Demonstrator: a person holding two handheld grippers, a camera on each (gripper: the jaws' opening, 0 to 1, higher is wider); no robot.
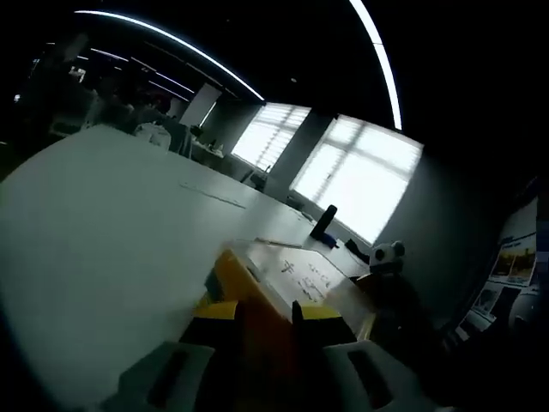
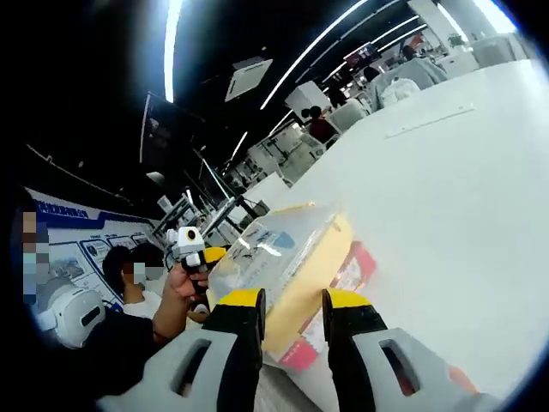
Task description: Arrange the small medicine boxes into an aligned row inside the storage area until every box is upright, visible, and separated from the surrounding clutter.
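Observation:
A storage box (image 1: pixel 287 275) with yellow walls and a clear lid bearing handwriting is lifted above the white table (image 1: pixel 103 223). Its near corner fills the gap between the yellow-tipped jaws of my left gripper (image 1: pixel 270 311), which is shut on it. In the right gripper view the same storage box (image 2: pixel 283 249) is tilted, and my right gripper (image 2: pixel 294 300) is shut on its yellow edge. A red-and-white medicine box (image 2: pixel 353 264) shows against its underside. Each gripper appears in the other's view at the box's far end: the right gripper (image 1: pixel 388 279) and the left gripper (image 2: pixel 204 256), which a hand holds.
A dark bottle (image 1: pixel 323 223) stands on the table's far part near bright windows (image 1: pixel 360 172). The white table (image 2: pixel 446 189) spreads wide to the right. Seated people (image 2: pixel 129 283) and office desks lie beyond the table's left edge. Posters (image 1: pixel 515 257) hang on the wall.

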